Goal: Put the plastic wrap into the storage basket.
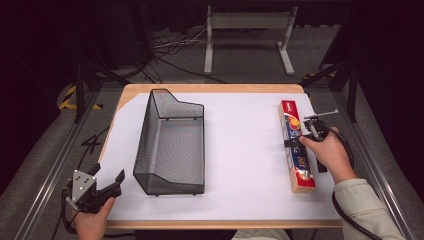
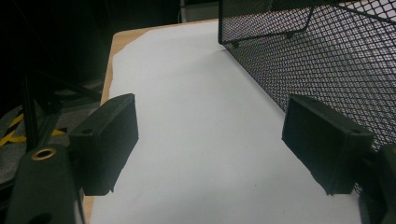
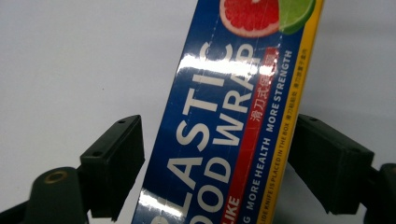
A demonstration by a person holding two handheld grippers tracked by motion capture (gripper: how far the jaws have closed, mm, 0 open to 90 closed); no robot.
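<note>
White paper covers our bench (image 1: 240, 165), where our right claw (image 3: 217, 163) straddles the long blue plastic-wrap box (image 3: 233, 121) with jaws apart, box ends cut off; left claw (image 2: 210, 144) gapes empty.

— How are the tools built?
— Each tool is made of black blocky jaws with small screw holes; a brass-ringed hole is seen on the left tool (image 2: 210, 140) and the right tool (image 3: 215, 163); a grey three-cornered plate (image 1: 83, 183) is carried.
— And clothing?
— A pale sleeve (image 1: 362, 207) is worn; a black cable (image 1: 350, 220) trails.
</note>
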